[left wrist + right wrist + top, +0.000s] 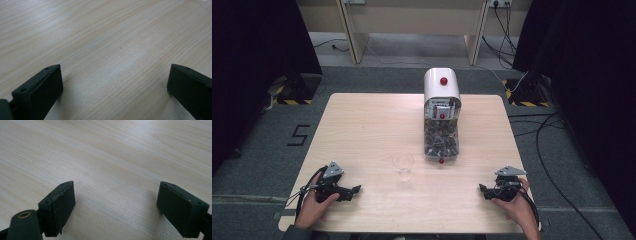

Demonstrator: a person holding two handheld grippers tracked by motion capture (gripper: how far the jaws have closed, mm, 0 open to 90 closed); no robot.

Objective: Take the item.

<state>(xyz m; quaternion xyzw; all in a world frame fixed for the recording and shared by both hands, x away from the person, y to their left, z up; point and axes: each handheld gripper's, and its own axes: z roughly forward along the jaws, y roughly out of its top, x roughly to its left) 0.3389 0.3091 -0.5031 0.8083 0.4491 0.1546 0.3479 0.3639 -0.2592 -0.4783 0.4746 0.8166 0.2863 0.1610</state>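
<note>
A white dispenser with a red knob on top and a clear bin of dark pieces stands at the table's far middle. An empty clear glass sits in front of it, slightly left. My left gripper rests on the table near the front left, held by a hand, its jaws pointing right. In the left gripper view its jaws stand wide apart over bare wood. My right gripper rests at the front right, pointing left, and in the right gripper view its jaws are equally wide with nothing between them.
The light wooden table is bordered by grey floor. Cables trail on the floor at the right. Dark curtains hang on both sides, and wooden furniture legs stand beyond the table.
</note>
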